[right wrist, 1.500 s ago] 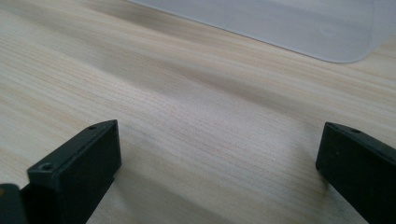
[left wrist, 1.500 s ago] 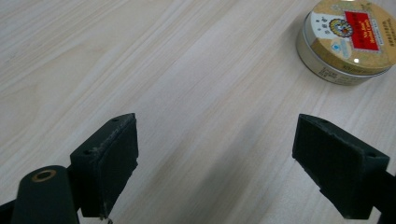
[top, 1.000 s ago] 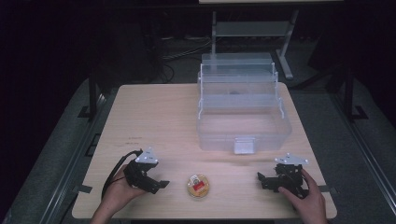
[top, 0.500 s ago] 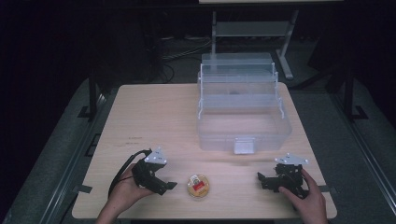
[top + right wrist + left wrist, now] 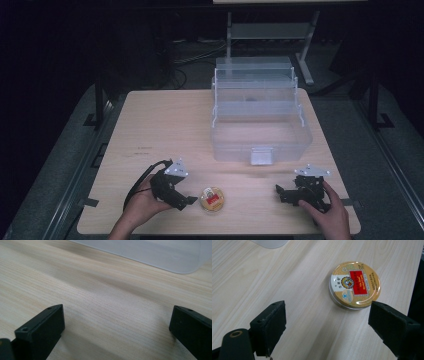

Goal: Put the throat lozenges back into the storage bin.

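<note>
Closing in: I am sliding left gripper (image 5: 186, 201) rightward across table (image 5: 165, 125), nearer round gold tin (image 5: 212, 199) than second ago. Jaws gaping wide, holding nothing; tin lying just ahead, untouched. Right gripper (image 5: 280, 192) resting wide open, empty, unmoved near clear tiered box (image 5: 260, 117). Grasp looking imminent.

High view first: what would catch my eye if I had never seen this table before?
Probably the big clear plastic box at the far right of the wooden table, its tiered trays fanned open. Next, the small round gold tin with a red label near the front edge, just ahead of the open left gripper. The right gripper rests open at front right.
</note>
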Motion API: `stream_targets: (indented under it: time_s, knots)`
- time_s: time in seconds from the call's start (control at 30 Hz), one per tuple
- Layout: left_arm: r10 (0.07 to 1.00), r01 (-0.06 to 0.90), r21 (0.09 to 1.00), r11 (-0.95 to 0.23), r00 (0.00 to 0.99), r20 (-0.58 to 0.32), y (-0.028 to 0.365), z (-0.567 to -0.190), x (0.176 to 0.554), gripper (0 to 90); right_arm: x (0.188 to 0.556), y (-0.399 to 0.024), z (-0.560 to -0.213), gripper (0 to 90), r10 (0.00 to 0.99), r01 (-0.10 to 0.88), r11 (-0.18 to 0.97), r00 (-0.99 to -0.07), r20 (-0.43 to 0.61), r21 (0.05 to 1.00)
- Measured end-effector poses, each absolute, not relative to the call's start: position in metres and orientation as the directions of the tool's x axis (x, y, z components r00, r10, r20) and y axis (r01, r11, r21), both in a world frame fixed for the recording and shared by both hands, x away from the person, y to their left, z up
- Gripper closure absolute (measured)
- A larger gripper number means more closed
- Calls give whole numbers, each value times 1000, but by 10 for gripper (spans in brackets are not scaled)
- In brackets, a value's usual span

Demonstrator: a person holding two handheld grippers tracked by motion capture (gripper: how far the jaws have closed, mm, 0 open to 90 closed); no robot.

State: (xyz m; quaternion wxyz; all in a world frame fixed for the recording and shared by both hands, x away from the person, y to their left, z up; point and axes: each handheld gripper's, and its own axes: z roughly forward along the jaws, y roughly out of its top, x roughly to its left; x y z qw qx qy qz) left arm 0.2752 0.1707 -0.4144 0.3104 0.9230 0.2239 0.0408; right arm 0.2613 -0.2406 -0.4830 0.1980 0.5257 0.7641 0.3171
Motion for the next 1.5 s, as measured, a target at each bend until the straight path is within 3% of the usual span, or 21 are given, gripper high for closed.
stream_targets:
  time_s: [1.5]
  knots:
    - [301, 287, 522, -803, 952, -60, 109, -422, 278, 140, 261, -240, -483, 0, 928, 678, 247, -371, 32, 692]
